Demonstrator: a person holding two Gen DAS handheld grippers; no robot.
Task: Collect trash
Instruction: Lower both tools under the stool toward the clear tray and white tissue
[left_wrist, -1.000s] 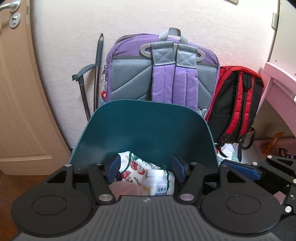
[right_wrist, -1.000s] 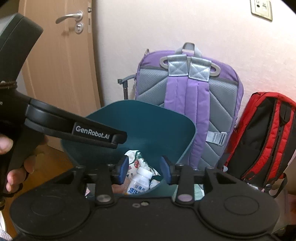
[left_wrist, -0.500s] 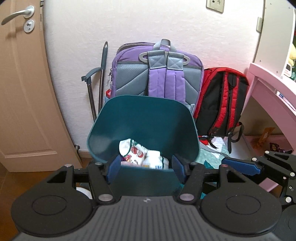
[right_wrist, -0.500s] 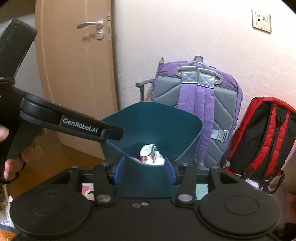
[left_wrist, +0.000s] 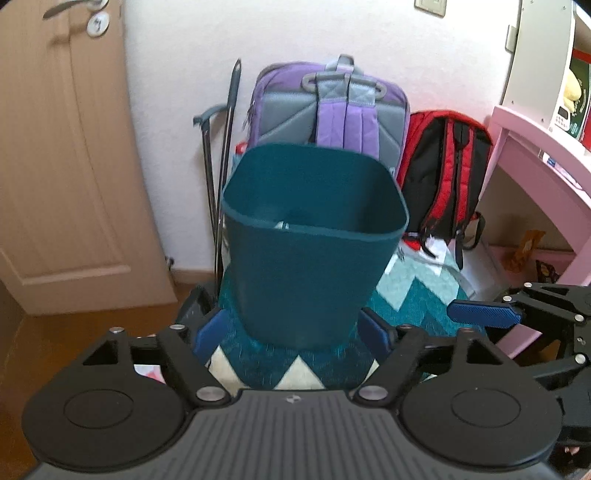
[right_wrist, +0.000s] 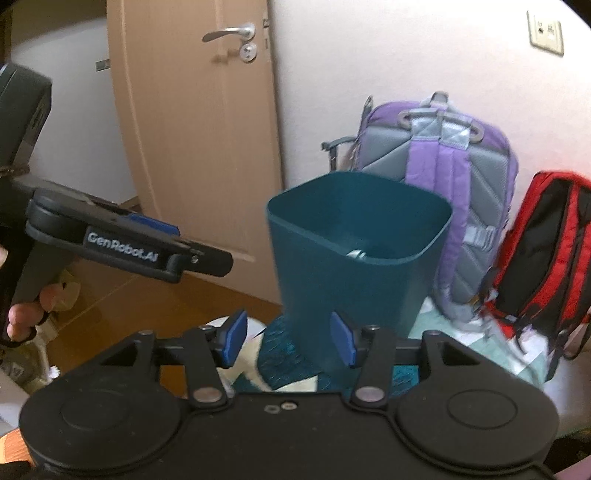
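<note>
The left gripper (left_wrist: 291, 334) is held level, pointing at the wall, its blue pads (left_wrist: 207, 334) spread wide with nothing between them. The right gripper (right_wrist: 290, 338) sits alongside at about the same height, likewise parted and empty; its pad (left_wrist: 482, 314) shows at the right edge of the left view, while the left tool's body crosses the left of the right view, a hand (right_wrist: 22, 314) on its handle. Just ahead stands the teal bin (left_wrist: 310, 258) on a zigzag rug (left_wrist: 410, 299), upright, untouched by either tool. Only a sliver of trash (right_wrist: 356, 254) peeks over its near rim. Behind it lean a purple backpack (left_wrist: 332, 110) and a red backpack (left_wrist: 447, 177); a door (left_wrist: 62, 166) is to the left. Compared with a second ago, both grippers have pulled back and up from the bin's mouth, so the trash is mostly hidden.
</note>
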